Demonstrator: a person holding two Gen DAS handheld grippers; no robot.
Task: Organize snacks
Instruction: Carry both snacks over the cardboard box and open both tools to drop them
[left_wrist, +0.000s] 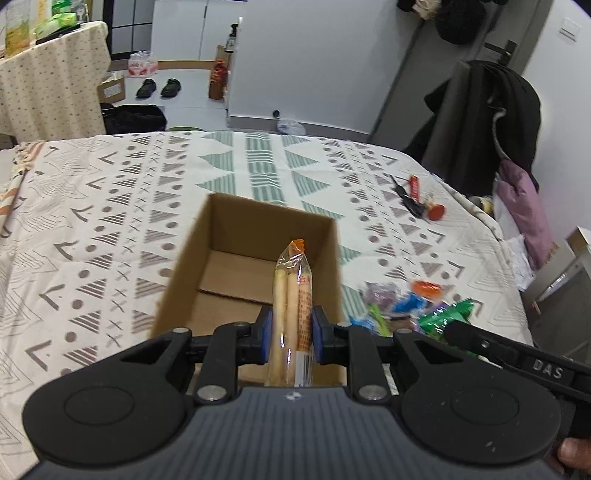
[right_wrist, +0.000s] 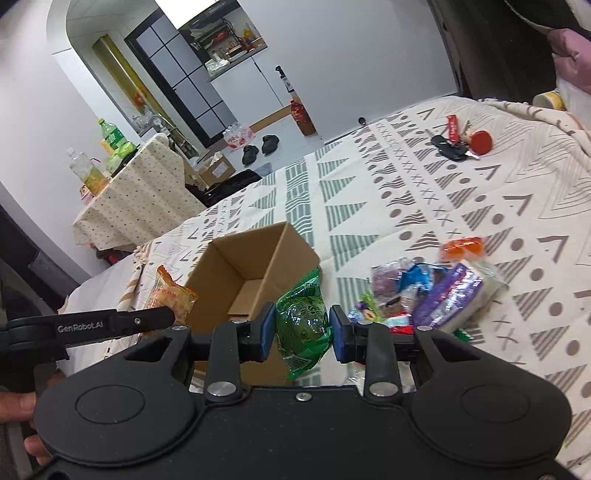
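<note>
Over the open cardboard box (left_wrist: 236, 258) our left gripper (left_wrist: 291, 332) is clamped on a long clear packet of breadsticks (left_wrist: 291, 295), its blue pads (left_wrist: 266, 332) pressing both sides of the wrapper. We hold the packet pointing forward along the fingers, its crimped orange end (left_wrist: 296, 245) above the box's bare brown floor, close to the right-hand wall. From the right wrist view the same packet (right_wrist: 170, 295) shows at the box's (right_wrist: 255, 266) left side, beyond the black arm of the left gripper (right_wrist: 110, 325).

Our right gripper (right_wrist: 303, 332) grasps a green snack pouch (right_wrist: 304, 321), the blue pads touching the crinkled wrapper on either side. We have it just at the near right corner of the box, its top edge against the outside of the cardboard wall as far as we can tell.

To the right of the box a loose heap of snacks (right_wrist: 428, 291) lies on the patterned cloth (right_wrist: 369, 184) covering the desk: purple, blue and clear wrappers bunched together, with an orange packet (right_wrist: 463, 248) at the far edge of the heap. Well apart, toward the far right corner of the desk, we see a bunch of keys (right_wrist: 452, 146) with a red tag (right_wrist: 453, 129) and a round red fob (right_wrist: 482, 142). A fingertip (left_wrist: 574, 452) shows at the bottom right of the left wrist view.
</note>
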